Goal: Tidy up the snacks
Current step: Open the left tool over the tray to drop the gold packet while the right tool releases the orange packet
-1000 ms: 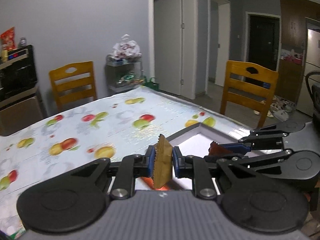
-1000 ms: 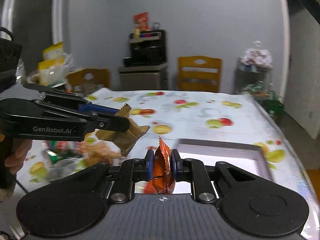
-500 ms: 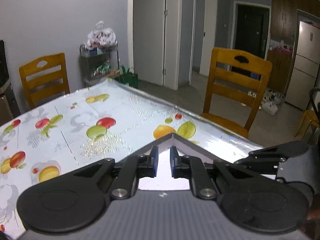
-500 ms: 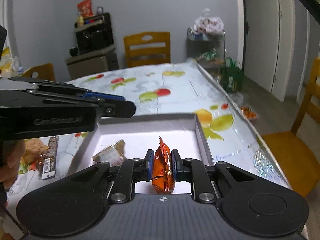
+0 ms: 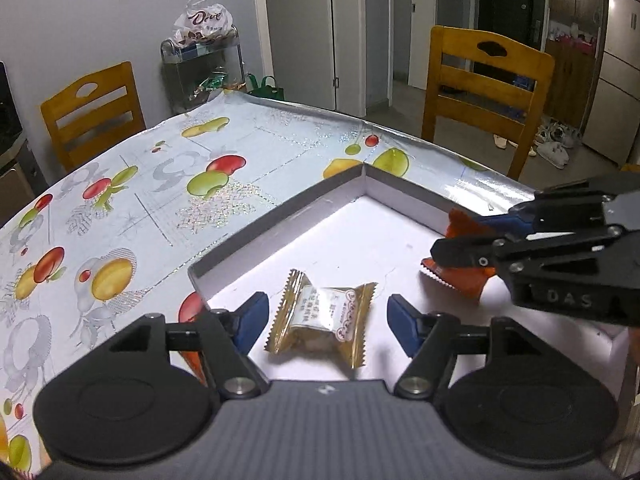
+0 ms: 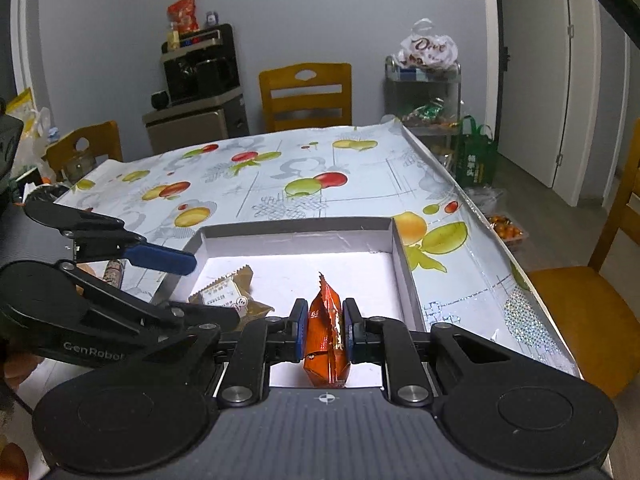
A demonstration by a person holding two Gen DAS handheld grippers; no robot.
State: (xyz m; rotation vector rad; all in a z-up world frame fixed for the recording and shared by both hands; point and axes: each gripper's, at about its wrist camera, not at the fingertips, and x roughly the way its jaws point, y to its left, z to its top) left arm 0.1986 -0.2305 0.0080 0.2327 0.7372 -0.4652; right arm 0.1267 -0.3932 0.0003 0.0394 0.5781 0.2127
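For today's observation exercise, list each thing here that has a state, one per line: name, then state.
Left tongs: open, holding nothing.
Right tongs: shut on the orange packet.
Orange packet: gripped upright, above the box floor.
Gold packet: lying flat in the box, released.
Box: open, no lid.
Door: closed.

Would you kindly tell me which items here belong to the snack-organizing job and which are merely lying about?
Job:
- gold-wrapped snack packet, lying in the box
- orange foil snack packet, held by the right gripper
- shallow white cardboard box
- left gripper, open

Lying about:
- wooden chair
- white Dove bag
- fruit-print tablecloth
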